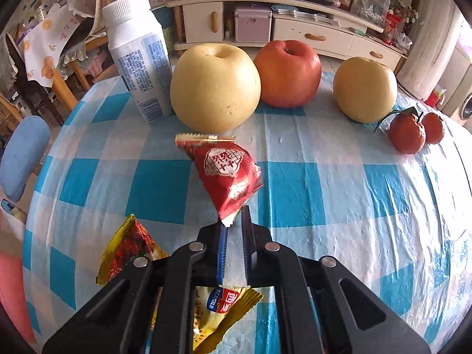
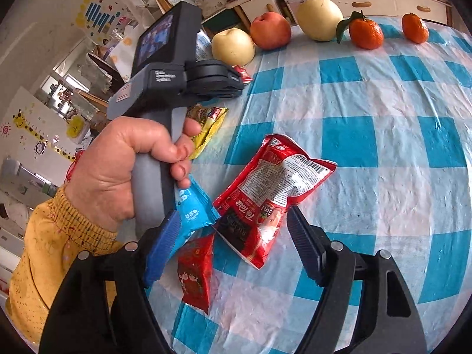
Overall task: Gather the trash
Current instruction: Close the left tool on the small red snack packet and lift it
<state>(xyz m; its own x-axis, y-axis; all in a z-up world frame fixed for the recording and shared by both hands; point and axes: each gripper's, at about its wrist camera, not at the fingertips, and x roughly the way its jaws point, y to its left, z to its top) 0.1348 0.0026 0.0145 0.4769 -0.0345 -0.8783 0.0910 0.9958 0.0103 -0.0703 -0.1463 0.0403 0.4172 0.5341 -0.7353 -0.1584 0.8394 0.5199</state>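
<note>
Now the left gripper (image 1: 233, 221) has its jaws pinched tight on the bottom corner of a small red triangular snack wrapper (image 1: 228, 174) with a white round label, and the packet stands up from the blue-and-white checked plastic tablecloth (image 1: 339, 194), just in front of a large pale yellow pear (image 1: 215, 88). The grip is thin — only the crimped tip sits between the pads, so a quick lift or swing could let the slick foil slide out, and the wrapper's top edge is close enough to the pear to nudge it. Beside that gripper lie a yellow-and-red crinkled wrapper (image 1: 129, 247) and a yellow sachet with a blue label (image 1: 221, 303), the sachet half buried under the gripper body, its full shape hard to make out. Over on the other side, the right gripper (image 2: 233, 247) stands wide apart, straddling a heap: a long red coffee sachet with a barcode panel (image 2: 274, 194), a blue torn wrapper (image 2: 191, 212) and a small red packet (image 2: 196, 271). Whether its left pad actually touches the blue wrapper I cannot tell; nothing is clamped. Closing here could catch one wrapper and push the others aside — they overlap loosely. A hand in a yellow cuffed sleeve (image 2: 118, 168) grips the left tool's grey handle, blocking the table edge behind, and no bin or bag shows anywhere.
</note>
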